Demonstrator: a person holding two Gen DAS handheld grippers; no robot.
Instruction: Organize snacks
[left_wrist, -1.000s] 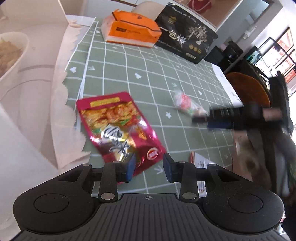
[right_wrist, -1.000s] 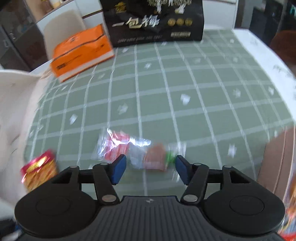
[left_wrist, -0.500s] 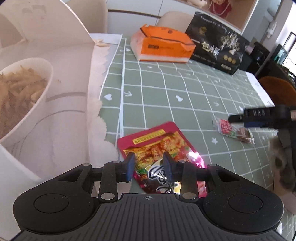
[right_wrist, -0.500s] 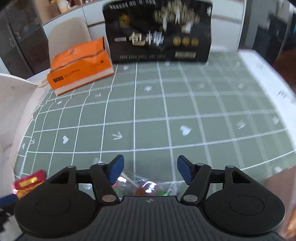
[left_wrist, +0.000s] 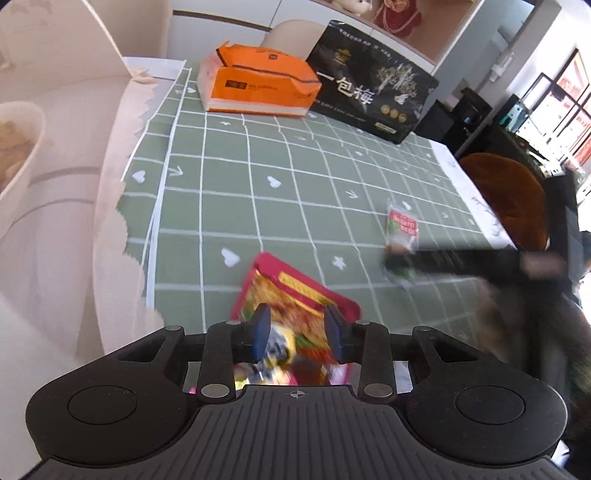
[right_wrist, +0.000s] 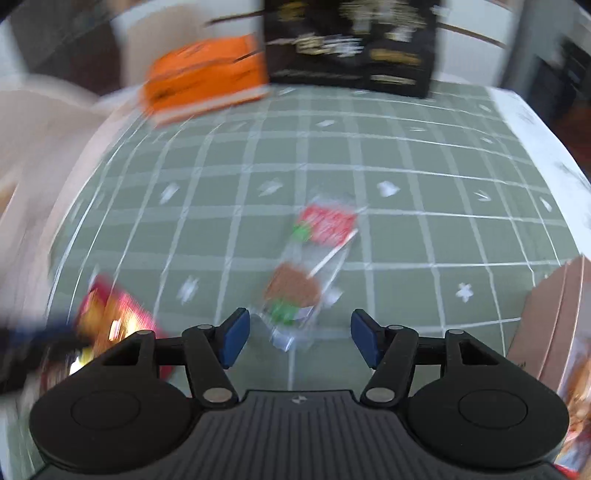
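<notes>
Left gripper (left_wrist: 297, 330) parted over the red snack pouch (left_wrist: 295, 295), pads clear. Right gripper (right_wrist: 300, 338) spread above the clear candy packet (right_wrist: 310, 266), farther from the orange tissue box (left_wrist: 255, 86).

tissue box (left_wrist: 258, 86) left of gift box (left_wrist: 373, 96), table's far end | pouch (left_wrist: 295, 299) left of wrapped snack (left_wrist: 400, 230), near end

On the green grid-patterned tablecloth (left_wrist: 221, 192) lie two snack packets: one large glossy red foil pouch (left_wrist: 295, 295) and one small clear plastic packet with a red label (right_wrist: 314, 258). At the far edge sit one orange cardboard tissue box (left_wrist: 258, 88) and one black printed package (left_wrist: 373, 92).
</notes>
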